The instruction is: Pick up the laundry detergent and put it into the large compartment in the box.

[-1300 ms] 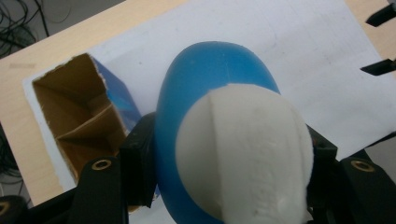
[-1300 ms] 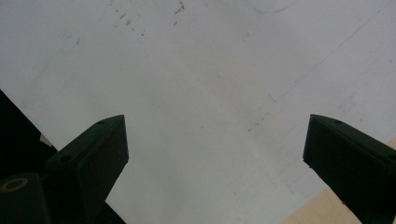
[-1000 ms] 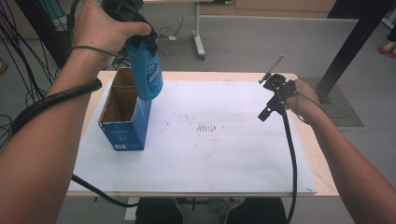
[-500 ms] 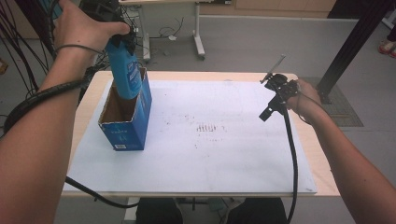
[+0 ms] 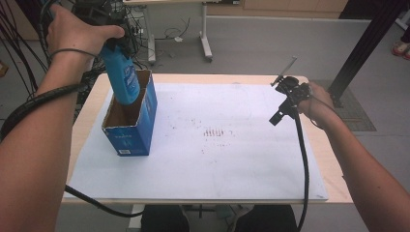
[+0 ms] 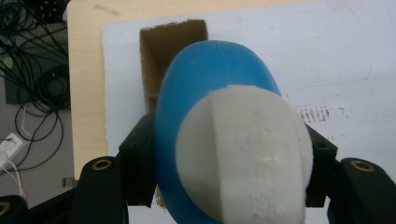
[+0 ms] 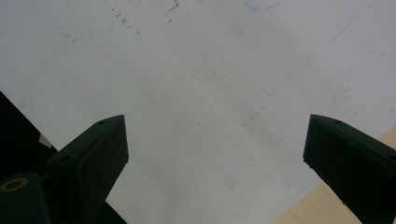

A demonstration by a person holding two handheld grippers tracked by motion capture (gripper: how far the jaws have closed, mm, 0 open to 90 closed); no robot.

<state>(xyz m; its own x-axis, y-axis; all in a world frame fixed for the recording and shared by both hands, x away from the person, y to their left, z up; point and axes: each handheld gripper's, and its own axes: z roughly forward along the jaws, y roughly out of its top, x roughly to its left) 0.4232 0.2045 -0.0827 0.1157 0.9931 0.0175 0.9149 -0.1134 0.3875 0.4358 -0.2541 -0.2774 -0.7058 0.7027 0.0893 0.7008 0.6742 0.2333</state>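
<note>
Though logo unreadable, blue carton (image 5: pixel 131 129)

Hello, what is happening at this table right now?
A person lowers a blue plastic bottle with a white cap into an open blue cardboard box on the white sheet. The left claw is clamped on the bottle, whose lower end is already inside. The right claw hovers open and empty over the sheet's far right.
</note>
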